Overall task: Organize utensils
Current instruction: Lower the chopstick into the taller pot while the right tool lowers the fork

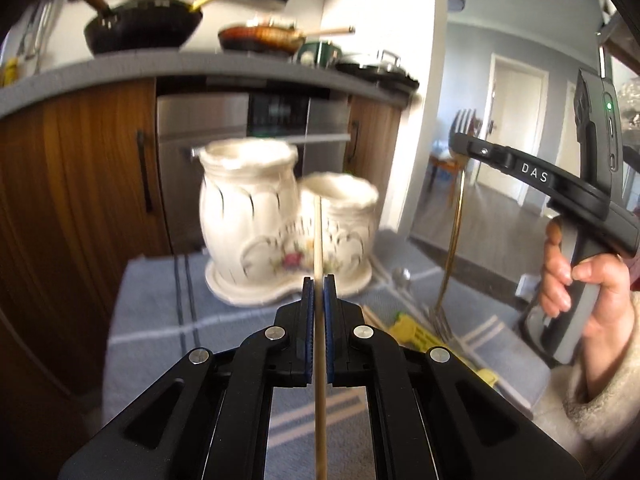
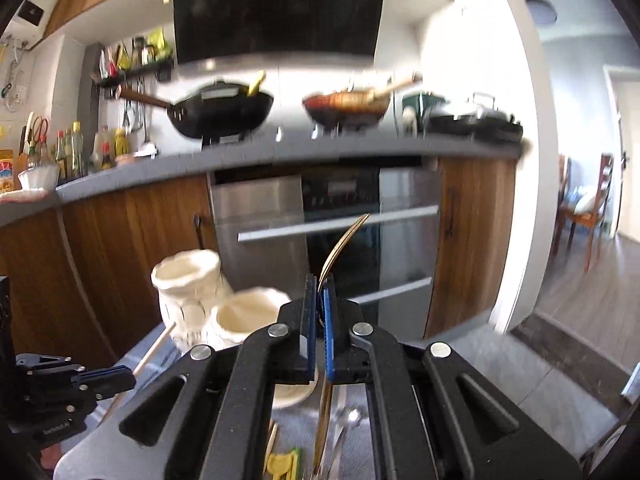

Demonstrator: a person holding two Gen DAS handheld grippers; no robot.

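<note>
— What have you got in your left hand-held gripper?

— A thin wooden chopstick. My blue pads are pinched tight on it, so it stands upright between them, its top end poking up past the tips and the rest running down under the fingers.

— And where is the holder?

— The white ceramic utensil holder sits straight ahead of that gripper, just beyond the chopstick's tip. It has two joined pots on one base, a taller one to the left and a shorter one to the right, with a flower painted low on the front. It stands on a blue striped cloth that covers the bench.

— The other hand?

— My right hand-held gripper is clamped on a gold fork. Its curved end rises above the tips and leans to the right, and its handle drops away below the fingers. From the left camera I see my right hand wrapped around that gripper's grip, off to the right, with the fork hanging from the tips.

— Where is the holder from there?

— Ahead and to the left of the right gripper, lower than the tips.

— Anything left on the cloth?

— Beneath the right gripper lie a silver spoon and something yellow; it is too blurred to name.
</note>
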